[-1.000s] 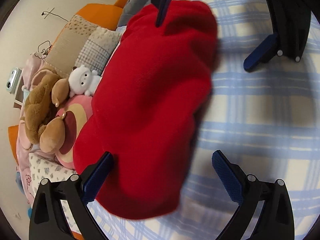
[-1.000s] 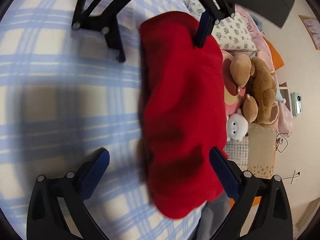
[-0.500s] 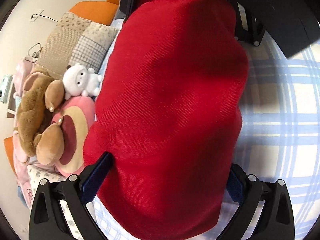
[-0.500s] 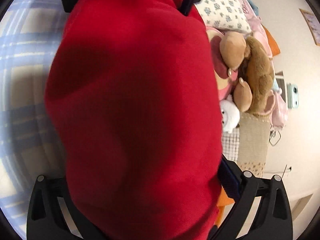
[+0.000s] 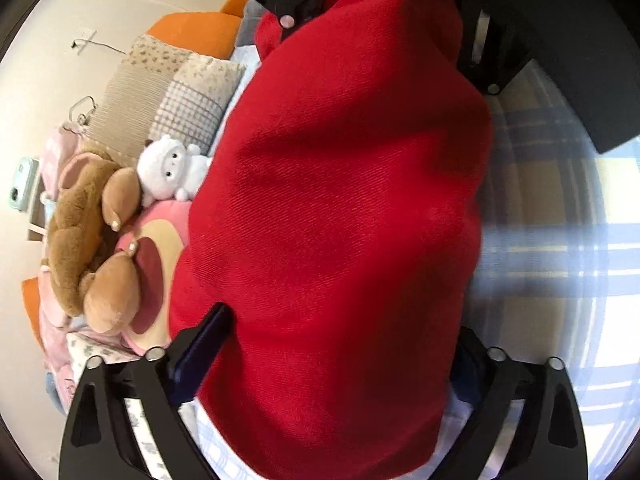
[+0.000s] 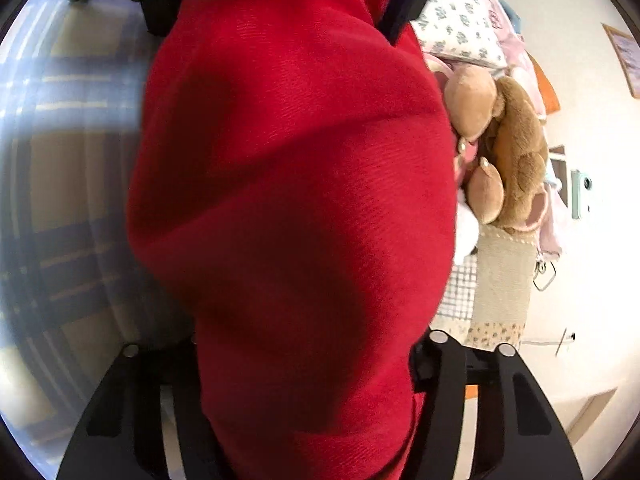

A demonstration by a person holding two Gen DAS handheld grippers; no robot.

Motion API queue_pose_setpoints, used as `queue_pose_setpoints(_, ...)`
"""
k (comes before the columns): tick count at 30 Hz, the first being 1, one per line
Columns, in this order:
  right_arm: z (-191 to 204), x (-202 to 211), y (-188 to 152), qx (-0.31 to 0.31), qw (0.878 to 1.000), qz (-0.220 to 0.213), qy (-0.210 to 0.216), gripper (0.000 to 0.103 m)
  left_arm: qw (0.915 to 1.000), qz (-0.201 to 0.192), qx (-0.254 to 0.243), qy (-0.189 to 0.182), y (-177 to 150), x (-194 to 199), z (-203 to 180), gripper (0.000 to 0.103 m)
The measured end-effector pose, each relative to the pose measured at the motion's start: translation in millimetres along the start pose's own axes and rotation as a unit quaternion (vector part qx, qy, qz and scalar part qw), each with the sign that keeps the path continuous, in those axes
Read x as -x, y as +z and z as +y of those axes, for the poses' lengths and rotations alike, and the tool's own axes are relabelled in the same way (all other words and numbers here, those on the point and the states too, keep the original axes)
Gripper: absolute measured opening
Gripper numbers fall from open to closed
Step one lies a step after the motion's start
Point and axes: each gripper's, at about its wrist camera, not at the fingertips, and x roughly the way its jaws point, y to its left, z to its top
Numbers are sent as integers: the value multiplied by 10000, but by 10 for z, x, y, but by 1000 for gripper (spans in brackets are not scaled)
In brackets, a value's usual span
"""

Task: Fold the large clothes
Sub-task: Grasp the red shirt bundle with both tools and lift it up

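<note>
Since a second ago both grippers have closed in from opposite ends on the garment [image 5: 340,208], which now fills each view. The left gripper [image 5: 336,344] straddles one end, jaws spread wide with the bundle between them; one blue pad [image 5: 204,344] touches the cloth, the other is hidden, so whether it clamps I cannot tell. The right gripper [image 6: 304,344] does the same at the far end, fingers buried behind fabric, grip also unclear. The garment is red, ribbed, rolled into a thick bulging bundle spanning gripper to gripper. To its left in the left view lie a brown plush [image 5: 80,240], a white plush [image 5: 172,168] and a cushion [image 5: 168,96]; to its right, the plaid sheet [image 5: 560,208], blurred
</note>
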Motion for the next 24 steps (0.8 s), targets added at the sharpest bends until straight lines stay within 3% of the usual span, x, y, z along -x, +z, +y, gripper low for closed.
queue_pose_setpoints(4,-1,72,11,-49,9995,18,-300,53,9988,-2,-307,391,3,122,-110,72)
queue_pose_setpoints(9,-160,303,-6,-311,9951,-144,-931,36,9968,64,-378,698,53,314,21,51)
queue_pose_setpoints(14,-305,452,-28,-350,9936,-116,-1072,32,9975,66,-326,630,129,512,107,49)
queue_pose_setpoints(16,-304,500,-51,-288,9939,-132,-1052,32,9970,48,-393,666,143,557,45,52)
queue_pose_setpoints(17,-277,512,-72,-254,9944,-113,-1018,32,9960,38,-488,746,146,565,-1,61)
queue_pose_setpoints(18,-228,535,-102,-243,9950,-104,-959,32,9927,-7,-717,972,142,566,-92,80)
queue_pose_setpoints(20,-167,522,-117,-238,9954,-90,-922,33,9869,-105,-1026,1244,128,565,-240,99)
queue_pose_setpoints(24,-50,486,-108,-210,9957,-142,-895,34,9861,-100,-1243,1101,157,446,-400,100)
